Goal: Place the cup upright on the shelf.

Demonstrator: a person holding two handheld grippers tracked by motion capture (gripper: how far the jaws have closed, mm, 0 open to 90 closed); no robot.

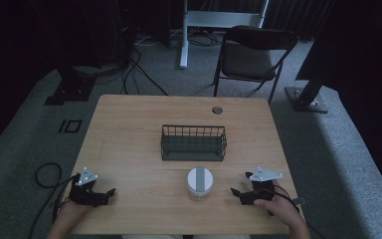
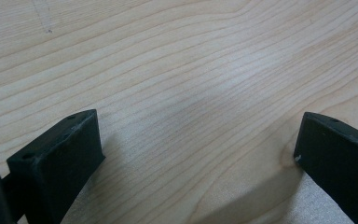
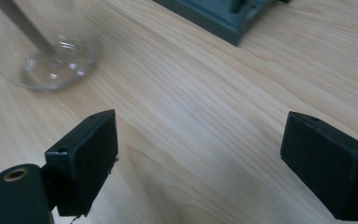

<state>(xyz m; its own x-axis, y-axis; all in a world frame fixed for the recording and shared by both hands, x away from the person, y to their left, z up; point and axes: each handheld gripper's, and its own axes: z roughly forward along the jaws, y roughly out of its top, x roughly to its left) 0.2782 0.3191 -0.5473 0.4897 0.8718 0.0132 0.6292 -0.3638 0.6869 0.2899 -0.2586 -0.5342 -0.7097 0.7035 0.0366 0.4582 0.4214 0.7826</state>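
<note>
A clear jar (image 1: pixel 199 183) with a white and grey lid stands near the front middle of the wooden table (image 1: pixel 129 134); its glass base (image 3: pixel 46 60) appears at the upper left of the right gripper view. Behind it sits a dark green wire basket (image 1: pixel 193 143), whose corner (image 3: pixel 223 18) reaches into the right gripper view's top. My left gripper (image 1: pixel 110 192) rests open at the front left, jaws wide apart over bare wood (image 2: pixel 200 140). My right gripper (image 1: pixel 235 192) is open to the right of the jar, apart from it, with nothing between its jaws (image 3: pixel 200 154).
A round cable hole (image 1: pixel 217 110) is set in the table's far edge. A folding chair (image 1: pixel 251 55) and a white desk leg (image 1: pixel 183 35) stand beyond the table. Cables (image 1: pixel 45 174) trail off the left side onto the grey carpet.
</note>
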